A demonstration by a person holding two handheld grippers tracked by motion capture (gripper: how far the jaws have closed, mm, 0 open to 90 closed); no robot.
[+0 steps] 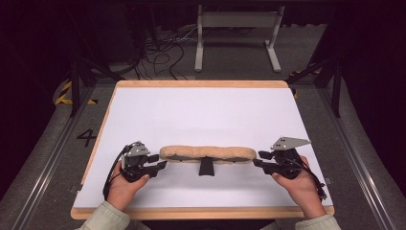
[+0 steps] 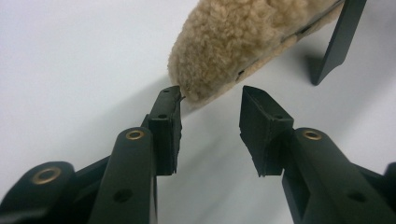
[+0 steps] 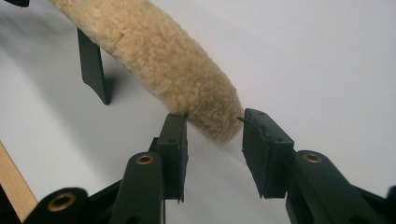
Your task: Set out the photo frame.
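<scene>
Lying across the near half of the table (image 1: 201, 115), the fleece pad (image 1: 207, 153) keeps its underside hidden; a dark strip shows along its near lower edge, and what that is cannot be made out. A black stand (image 1: 206, 166) juts out from under its middle towards the person, its top end lost beneath the fleece. In the gripper views the pad runs off the top edge, so each shows one rounded end. The pad's long axis runs left to right, parallel to the table's near edge, one end towards each gripper. The left gripper (image 1: 160, 161) stands part open at the left end: one pad just touches the fleece tip, the other is clear, nothing gripped. The right gripper (image 1: 259, 158) is likewise part open at the right end, its jaws flanking the tip without pressing. Beyond the table stand a white frame (image 1: 237, 36) and cables (image 1: 160, 55) on the floor.
</scene>
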